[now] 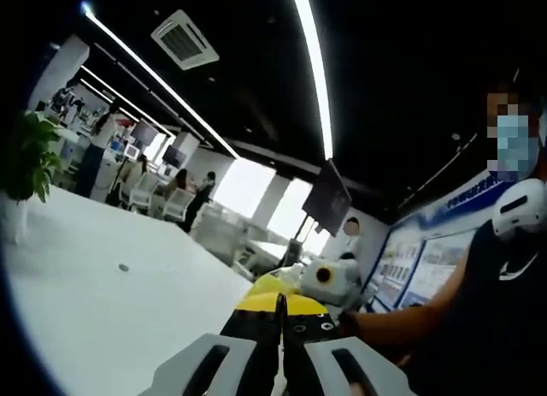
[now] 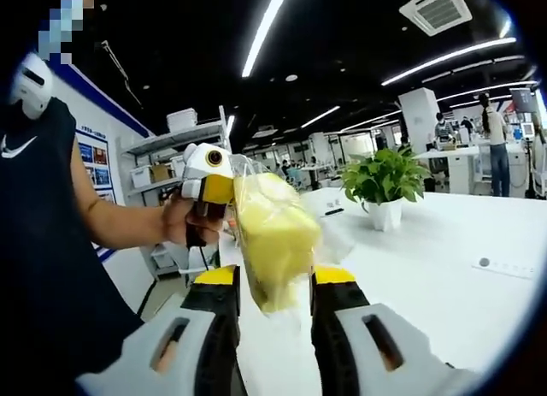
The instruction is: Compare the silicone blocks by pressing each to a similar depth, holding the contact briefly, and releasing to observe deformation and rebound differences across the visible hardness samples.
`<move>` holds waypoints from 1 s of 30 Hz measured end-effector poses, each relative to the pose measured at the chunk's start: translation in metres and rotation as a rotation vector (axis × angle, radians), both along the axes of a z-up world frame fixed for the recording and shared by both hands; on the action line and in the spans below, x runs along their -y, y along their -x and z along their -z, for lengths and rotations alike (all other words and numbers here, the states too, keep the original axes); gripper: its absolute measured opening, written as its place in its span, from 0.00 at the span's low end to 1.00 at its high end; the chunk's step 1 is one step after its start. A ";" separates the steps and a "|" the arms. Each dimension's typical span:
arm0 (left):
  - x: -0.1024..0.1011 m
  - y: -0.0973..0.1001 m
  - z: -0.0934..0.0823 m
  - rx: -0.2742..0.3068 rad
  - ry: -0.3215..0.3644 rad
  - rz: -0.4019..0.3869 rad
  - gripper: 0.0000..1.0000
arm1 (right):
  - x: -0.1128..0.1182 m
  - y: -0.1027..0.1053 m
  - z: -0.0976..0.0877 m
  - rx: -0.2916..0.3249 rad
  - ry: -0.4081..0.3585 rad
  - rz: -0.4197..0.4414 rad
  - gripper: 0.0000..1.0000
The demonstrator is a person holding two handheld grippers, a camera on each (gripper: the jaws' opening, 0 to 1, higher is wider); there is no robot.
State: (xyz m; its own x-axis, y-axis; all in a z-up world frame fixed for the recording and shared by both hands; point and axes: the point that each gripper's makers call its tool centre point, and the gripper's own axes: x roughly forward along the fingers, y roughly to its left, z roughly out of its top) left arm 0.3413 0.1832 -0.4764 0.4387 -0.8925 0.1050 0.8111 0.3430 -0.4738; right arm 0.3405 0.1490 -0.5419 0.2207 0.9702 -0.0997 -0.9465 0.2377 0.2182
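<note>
So right now the right gripper (image 2: 272,306) is squeezing a pale yellow silicone block (image 2: 272,238), which is sitting upright between its two jaws in what looks like a clear bag or wrap; the jaws are partway closed against its sides and the block is bulging above them, so I'd say this sample is in the press-and-hold part. Just past the block, the left gripper (image 2: 205,186) is hovering in the person's hand (image 2: 184,221). In the left gripper view its jaws (image 1: 280,340) are looking fully closed with nothing between them. I'm only seeing this one block, so I can't tell how many samples are done. The release and rebound check is still to come. The white table (image 2: 427,268) and a potted plant (image 2: 385,186) are sitting off beyond the jaws.
</note>
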 end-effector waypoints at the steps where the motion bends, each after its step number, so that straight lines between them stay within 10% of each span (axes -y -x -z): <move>1: -0.001 -0.001 0.001 -0.001 -0.001 -0.003 0.00 | 0.001 -0.002 0.001 0.001 0.001 0.009 0.43; 13: -0.006 -0.007 -0.005 -0.039 0.053 -0.019 0.00 | 0.029 -0.031 0.009 0.063 0.023 0.190 0.96; 30: -0.015 -0.013 0.008 -0.098 0.058 -0.064 0.00 | 0.103 -0.032 0.043 0.045 0.061 0.358 0.96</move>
